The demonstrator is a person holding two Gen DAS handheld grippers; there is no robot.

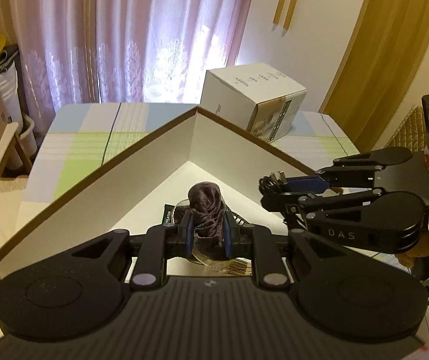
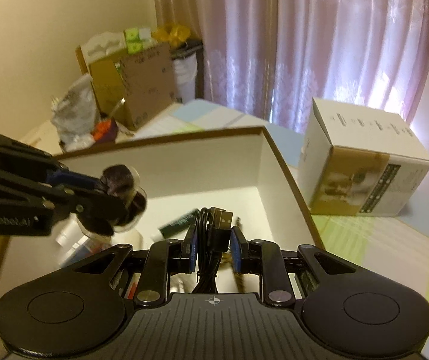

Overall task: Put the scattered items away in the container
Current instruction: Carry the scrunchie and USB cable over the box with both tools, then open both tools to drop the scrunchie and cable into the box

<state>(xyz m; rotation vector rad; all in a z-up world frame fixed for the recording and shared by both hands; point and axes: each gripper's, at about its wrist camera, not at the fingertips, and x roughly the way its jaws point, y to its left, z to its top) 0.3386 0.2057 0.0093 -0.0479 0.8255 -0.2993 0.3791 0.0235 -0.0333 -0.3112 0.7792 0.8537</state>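
The left hand-held gripper (image 1: 207,228) squeezes a fuzzy dark purple rolled sock (image 1: 207,210) over the big white cardboard box with brown edges (image 1: 142,162). The right hand-held gripper (image 2: 214,240) pinches a black bundled USB cable (image 2: 211,231) above the same box. A dark green packet (image 2: 177,225) lies inside on the box floor.

Both wrist views close above the open box (image 1: 100,180), facing curtains (image 1: 142,36)
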